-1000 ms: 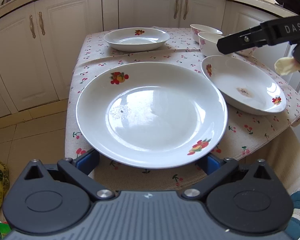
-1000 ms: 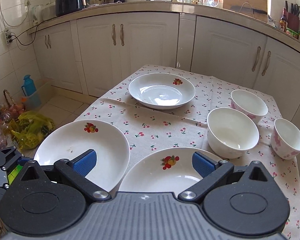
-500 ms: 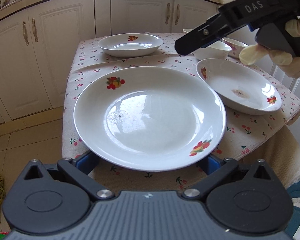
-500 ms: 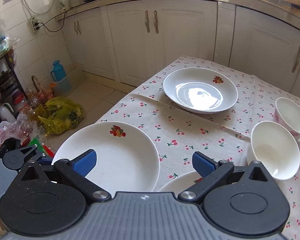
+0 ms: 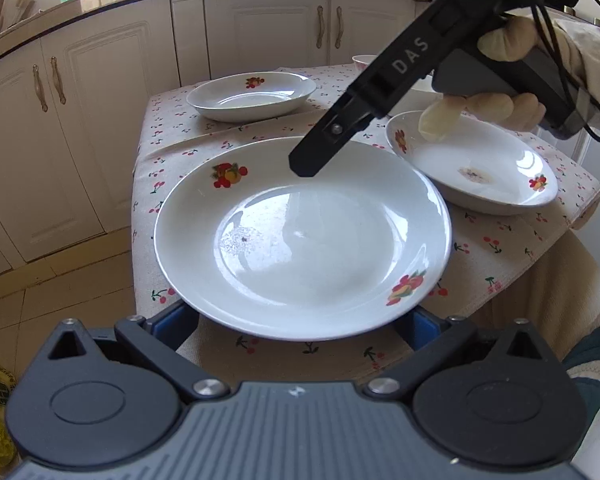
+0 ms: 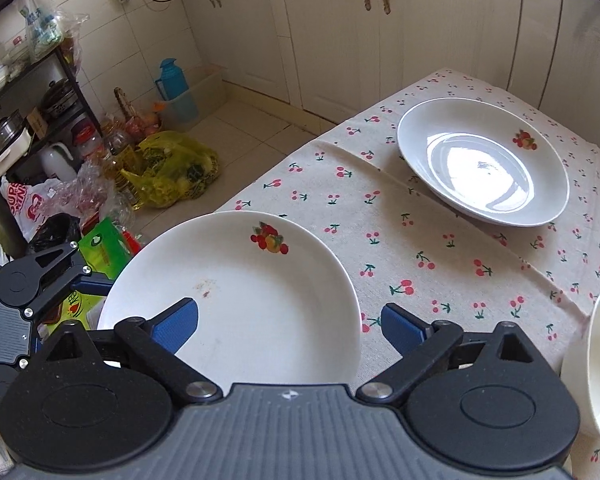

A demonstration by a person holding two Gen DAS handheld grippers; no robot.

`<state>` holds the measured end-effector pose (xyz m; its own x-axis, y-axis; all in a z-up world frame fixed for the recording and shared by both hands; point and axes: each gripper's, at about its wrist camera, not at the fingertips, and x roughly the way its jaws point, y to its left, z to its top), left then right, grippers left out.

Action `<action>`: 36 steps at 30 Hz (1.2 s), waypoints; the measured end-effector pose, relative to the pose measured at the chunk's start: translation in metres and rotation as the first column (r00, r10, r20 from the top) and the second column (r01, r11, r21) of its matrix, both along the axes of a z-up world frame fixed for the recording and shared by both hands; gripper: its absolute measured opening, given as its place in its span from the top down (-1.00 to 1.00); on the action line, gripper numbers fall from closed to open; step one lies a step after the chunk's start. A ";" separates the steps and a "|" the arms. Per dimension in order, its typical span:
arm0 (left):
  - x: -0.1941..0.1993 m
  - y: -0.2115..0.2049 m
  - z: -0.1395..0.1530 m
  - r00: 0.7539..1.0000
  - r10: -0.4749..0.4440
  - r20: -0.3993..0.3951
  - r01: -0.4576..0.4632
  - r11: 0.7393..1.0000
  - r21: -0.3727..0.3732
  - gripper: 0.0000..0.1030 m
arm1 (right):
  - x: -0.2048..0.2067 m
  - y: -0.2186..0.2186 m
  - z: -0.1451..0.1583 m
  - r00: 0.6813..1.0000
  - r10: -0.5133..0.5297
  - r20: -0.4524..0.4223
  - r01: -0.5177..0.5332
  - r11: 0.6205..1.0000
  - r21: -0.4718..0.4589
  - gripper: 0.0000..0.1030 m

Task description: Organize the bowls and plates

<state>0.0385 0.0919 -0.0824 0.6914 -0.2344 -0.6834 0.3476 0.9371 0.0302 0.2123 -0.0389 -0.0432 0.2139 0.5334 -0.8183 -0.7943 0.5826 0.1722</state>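
Left gripper (image 5: 296,322), 6 o'clock: stands wide, pads flanking the near rim of the large plate (image 5: 300,240), which appears to overhang the tablecloth (image 5: 499,256) edge (contact not discernible).

Right gripper (image 6: 290,320), 12 o'clock on that plate: closes across the rim, rim between the pads, not yet pinched.

Risks a shallow bite on glazed china: slips, tips off the edge. Risks knocking the neighbouring plate (image 5: 471,176) at 2 o'clock.

The near plate (image 5: 300,240) is seen close from both wrist cameras, tilted down: from its front edge, and from its right.
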 end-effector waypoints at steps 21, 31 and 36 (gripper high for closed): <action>0.004 0.008 0.007 0.997 -0.072 -0.011 0.072 0.997 0.027 -0.98 | 0.032 0.000 -0.020 0.991 0.019 -0.130 -0.014 0.999 0.036 -0.38; 0.038 0.008 0.013 0.996 -0.093 0.015 0.093 0.995 0.027 -0.97 | 0.058 -0.004 -0.010 0.996 -0.025 -0.088 0.029 0.998 0.050 -0.38; 0.059 0.008 0.009 0.994 -0.104 0.020 0.103 0.994 0.021 -0.97 | 0.077 -0.008 -0.010 0.996 -0.053 -0.075 0.057 0.997 0.051 -0.38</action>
<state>0.0971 0.0996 -0.0729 0.6787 -0.2917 -0.6740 0.4417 0.8953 0.0574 0.2889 -0.0464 -0.0529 0.1843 0.5653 -0.8040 -0.7450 0.6140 0.2609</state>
